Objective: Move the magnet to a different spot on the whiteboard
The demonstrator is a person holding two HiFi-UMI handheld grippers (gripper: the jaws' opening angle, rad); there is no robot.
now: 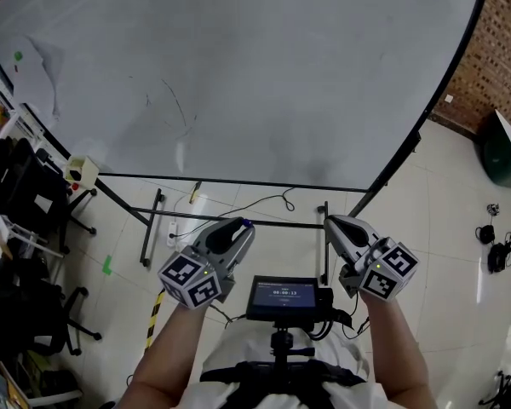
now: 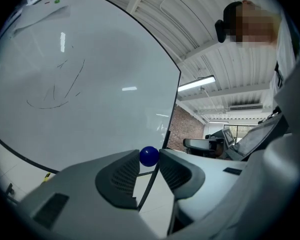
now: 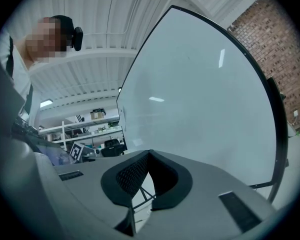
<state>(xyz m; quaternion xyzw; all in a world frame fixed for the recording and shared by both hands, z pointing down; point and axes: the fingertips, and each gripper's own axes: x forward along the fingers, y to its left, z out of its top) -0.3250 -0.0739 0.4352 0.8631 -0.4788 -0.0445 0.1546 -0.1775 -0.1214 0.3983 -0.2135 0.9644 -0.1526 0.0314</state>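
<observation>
Left gripper pinches the magnet at its tips. From the head view it's barely a blue speck, mostly hidden by the jaws. Right gripper is pressed together, empty. Both are held low at the waist, pointing toward the whiteboard, not touching it.

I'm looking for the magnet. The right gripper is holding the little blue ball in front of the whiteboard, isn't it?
Not the right one. The left gripper is holding the little blue ball in front of the whiteboard, as the left gripper view shows. The right gripper has its jaws together on nothing.
</observation>
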